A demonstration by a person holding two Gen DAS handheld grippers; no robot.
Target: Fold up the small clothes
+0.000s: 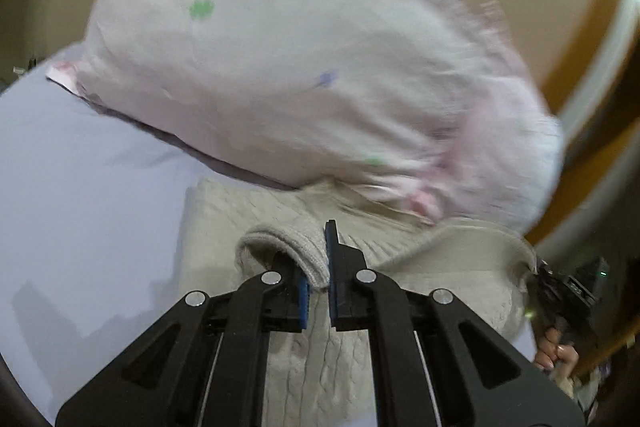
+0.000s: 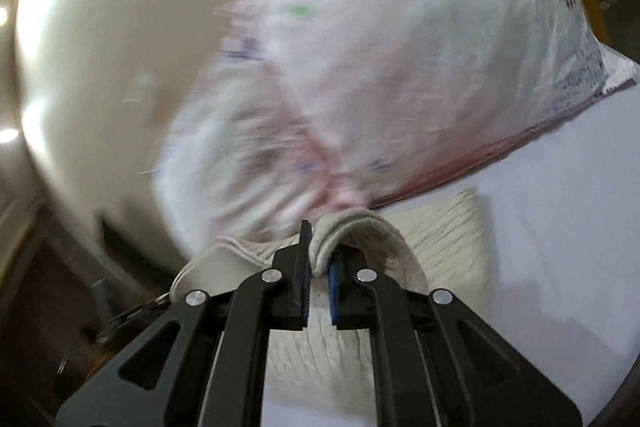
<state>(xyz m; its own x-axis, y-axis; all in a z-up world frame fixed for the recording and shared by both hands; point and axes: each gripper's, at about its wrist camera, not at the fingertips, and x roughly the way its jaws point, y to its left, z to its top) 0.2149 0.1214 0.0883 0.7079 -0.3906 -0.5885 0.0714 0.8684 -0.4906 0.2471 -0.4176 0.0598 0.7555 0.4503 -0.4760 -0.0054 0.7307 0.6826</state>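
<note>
A beige cable-knit sweater (image 1: 320, 355) lies on a pale lilac sheet (image 1: 88, 219). My left gripper (image 1: 319, 267) is shut on a folded ribbed edge of the sweater (image 1: 308, 251) and lifts it. My right gripper (image 2: 319, 259) is shut on another ribbed edge of the same sweater (image 2: 332, 227), with the knit body (image 2: 320, 359) hanging below the fingers. In the left wrist view the other gripper (image 1: 576, 287) shows at the right end of the raised edge, held by a hand (image 1: 556, 351).
A large white pillow with small coloured prints (image 1: 300, 67) lies just behind the sweater, blurred in the right wrist view (image 2: 380, 75). A cream wall (image 2: 100, 67) and dark wooden furniture (image 2: 52, 287) stand beyond the bed's edge.
</note>
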